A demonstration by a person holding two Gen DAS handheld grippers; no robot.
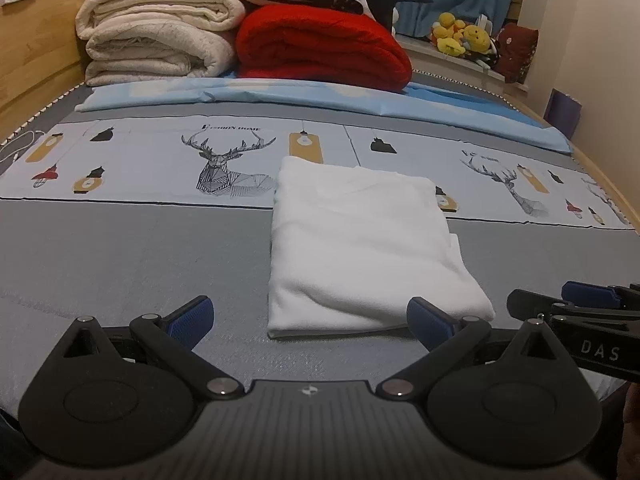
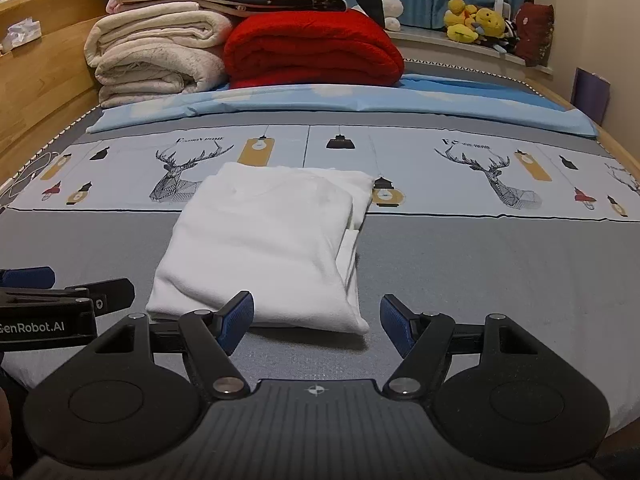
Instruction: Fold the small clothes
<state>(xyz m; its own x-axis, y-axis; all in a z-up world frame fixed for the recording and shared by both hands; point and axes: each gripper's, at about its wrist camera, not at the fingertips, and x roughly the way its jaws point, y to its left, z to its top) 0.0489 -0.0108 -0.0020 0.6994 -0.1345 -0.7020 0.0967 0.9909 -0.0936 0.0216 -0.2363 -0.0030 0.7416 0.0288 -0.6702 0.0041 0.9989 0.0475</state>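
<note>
A white garment (image 1: 360, 248) lies folded into a flat rectangle on the grey bed sheet (image 1: 120, 264); it also shows in the right wrist view (image 2: 264, 248). My left gripper (image 1: 310, 320) is open and empty, just short of the garment's near edge. My right gripper (image 2: 316, 318) is open and empty, its left blue pad (image 2: 236, 316) over the garment's near edge. The right gripper shows at the right edge of the left wrist view (image 1: 576, 300), and the left gripper shows at the left edge of the right wrist view (image 2: 64, 288).
Folded cream blankets (image 1: 160, 36) and a red blanket (image 1: 320, 48) are stacked at the head of the bed on a light blue sheet (image 1: 280, 96). A wooden headboard (image 1: 36, 60) runs along the left. Yellow plush toys (image 1: 460, 36) sit on the window ledge.
</note>
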